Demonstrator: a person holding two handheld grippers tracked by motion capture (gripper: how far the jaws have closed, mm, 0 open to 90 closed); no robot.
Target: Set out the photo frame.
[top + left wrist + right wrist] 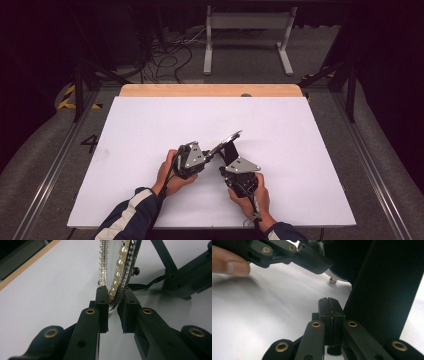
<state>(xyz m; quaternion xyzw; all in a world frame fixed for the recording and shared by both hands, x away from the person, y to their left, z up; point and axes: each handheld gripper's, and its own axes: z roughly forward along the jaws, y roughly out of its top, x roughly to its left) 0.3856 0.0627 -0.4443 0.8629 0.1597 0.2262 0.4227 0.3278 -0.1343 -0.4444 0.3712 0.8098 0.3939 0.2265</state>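
While left gripper point(113, 312) pinches pearl-rimmed frame point(122, 270) edge, right gripper point(329, 308) pressed together, empty, beside black stand point(384, 290); we judge: frame propped, next we nudge stand outward.

Silver pearl-edged frame point(120, 277), black stand point(384, 290), white table point(150, 130)

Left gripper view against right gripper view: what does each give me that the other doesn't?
Left gripper view: the frame's pearl rim clamped by the left gripper. Right gripper view: the right gripper shut on nothing, plus a fingertip. Both: the white table and the frame's black stand.
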